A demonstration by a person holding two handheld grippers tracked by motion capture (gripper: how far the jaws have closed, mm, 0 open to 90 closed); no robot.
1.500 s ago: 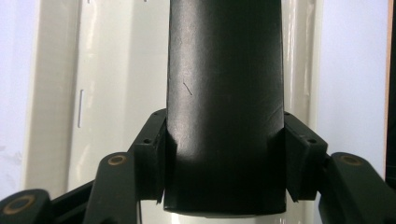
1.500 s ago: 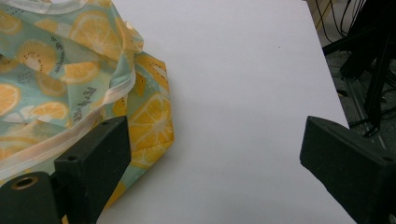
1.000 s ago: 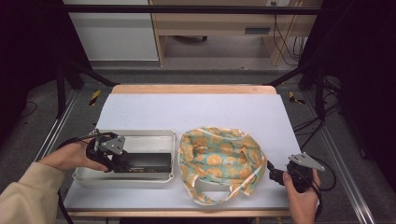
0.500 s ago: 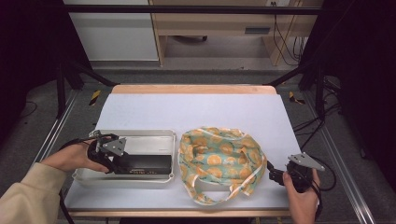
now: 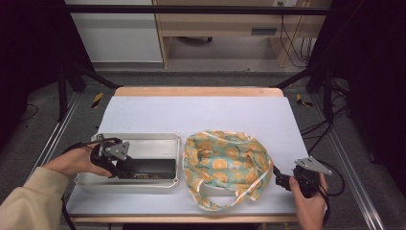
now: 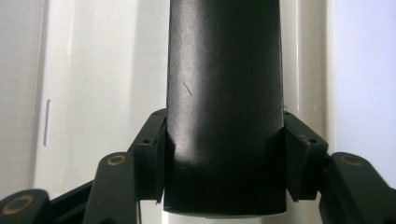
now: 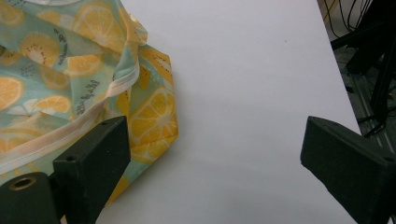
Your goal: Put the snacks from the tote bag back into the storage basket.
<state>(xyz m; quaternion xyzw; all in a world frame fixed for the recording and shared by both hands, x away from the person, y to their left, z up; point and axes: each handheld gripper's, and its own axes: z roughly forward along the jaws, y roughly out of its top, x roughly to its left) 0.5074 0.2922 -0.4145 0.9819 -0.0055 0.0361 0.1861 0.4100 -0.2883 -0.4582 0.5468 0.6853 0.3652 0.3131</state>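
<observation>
- Left gripper (image 5: 119, 165) clamps a long black box (image 6: 225, 107), one pad on each side face.
- That box lies in the white tray (image 5: 143, 143) at the table's (image 5: 191, 112) left, along the near wall.
- Right gripper (image 7: 215, 154) stands wide apart with nothing between, just beside the citrus-print bag (image 5: 225, 163).
- Small dark lettering sits on the bag's cloth; too blurred to read.
- No label shows on the box.

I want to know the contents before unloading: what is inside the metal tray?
The metal tray holds a long black box, gripped at one end by the left tool. The box hides the tray floor beneath it.
</observation>
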